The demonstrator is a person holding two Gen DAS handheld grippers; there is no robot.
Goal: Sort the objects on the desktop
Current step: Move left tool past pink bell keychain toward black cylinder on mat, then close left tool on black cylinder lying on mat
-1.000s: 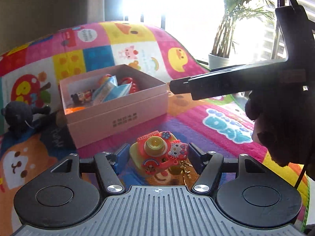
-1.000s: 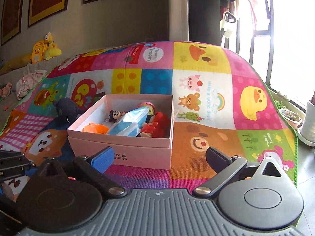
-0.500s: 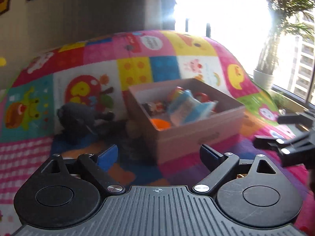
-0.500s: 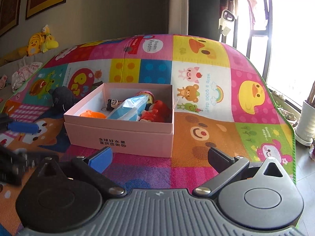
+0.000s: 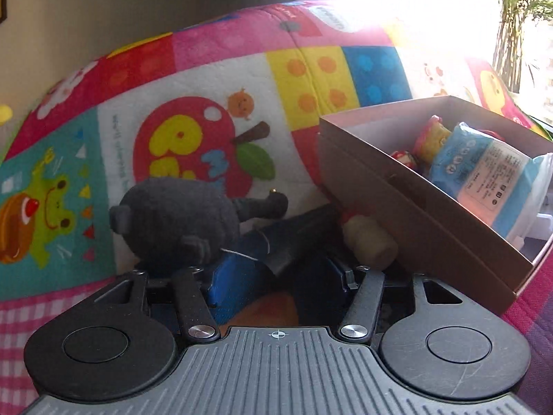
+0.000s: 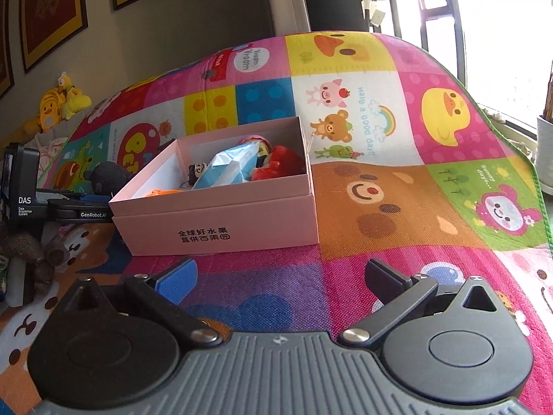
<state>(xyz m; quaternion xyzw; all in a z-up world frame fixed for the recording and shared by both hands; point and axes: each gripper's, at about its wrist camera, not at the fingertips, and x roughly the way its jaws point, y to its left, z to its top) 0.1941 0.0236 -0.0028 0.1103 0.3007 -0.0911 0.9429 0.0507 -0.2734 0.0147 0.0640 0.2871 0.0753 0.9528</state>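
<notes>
Left gripper (image 5: 276, 278) advanced — fuzzy dark plush (image 5: 172, 221)

colourful play mat (image 6: 397, 180), framed pictures (image 6: 52, 17), potted plant (image 5: 518, 27)

One pink cardboard box (image 6: 221, 221) sits on one patchwork play mat (image 6: 397, 180). Inside the box: one blue-and-white tissue pack (image 6: 230, 167), one red toy (image 6: 280, 167), one orange item (image 6: 162, 192) and one small dark-haired figurine (image 6: 197, 170). Beside the box lie one dark grey plush toy (image 5: 172, 221) and one cream-coloured toy (image 5: 368, 243). Two yellow plush ducks (image 6: 57, 105) rest by the wall.
</notes>
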